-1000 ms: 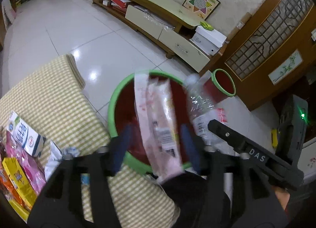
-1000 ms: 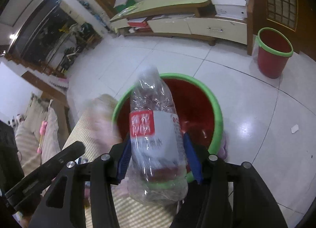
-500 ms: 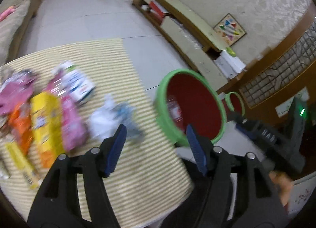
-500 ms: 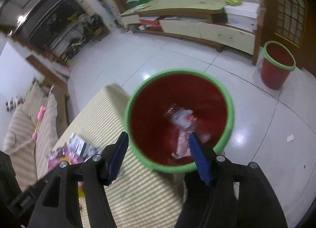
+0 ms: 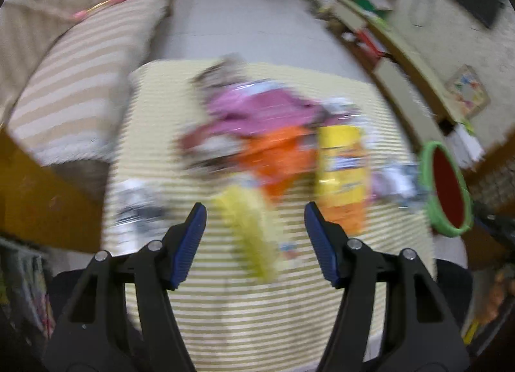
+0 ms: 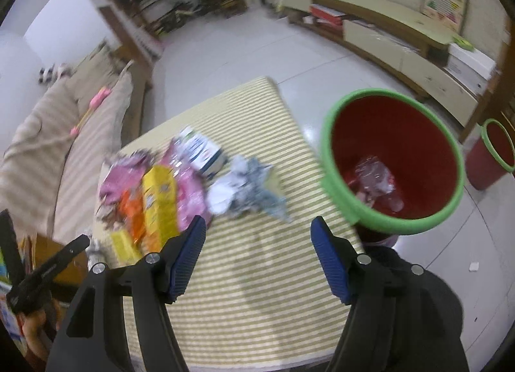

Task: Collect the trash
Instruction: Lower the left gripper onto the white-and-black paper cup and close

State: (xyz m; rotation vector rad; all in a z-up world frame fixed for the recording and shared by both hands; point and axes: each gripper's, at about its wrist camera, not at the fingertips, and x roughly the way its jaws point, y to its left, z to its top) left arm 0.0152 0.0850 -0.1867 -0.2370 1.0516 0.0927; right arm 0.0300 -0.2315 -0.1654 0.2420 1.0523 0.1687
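Both grippers hang empty over the striped table, with the trash heap on it and the bin at its edge.

The left gripper [image 5: 256,227] has its jaws spread with nothing between them; the right gripper [image 6: 257,241] is widening its jaws, also with nothing between them. In the right wrist view the trash heap [image 6: 154,195] lies left of centre on the yellow-and-white striped table [image 6: 257,291]: pink wrappers, an orange packet, a yellow packet [image 6: 159,201], a white-and-blue carton [image 6: 202,151] and crumpled white and grey paper [image 6: 244,191] beside them. The red bin with a green rim [image 6: 338,185] stands at the right, just beside the table's edge, with a crushed clear bottle [image 6: 376,179] in its bottom. The left wrist view is heavily blurred; a pale yellow wrapper [image 5: 251,230] shows between the fingers.
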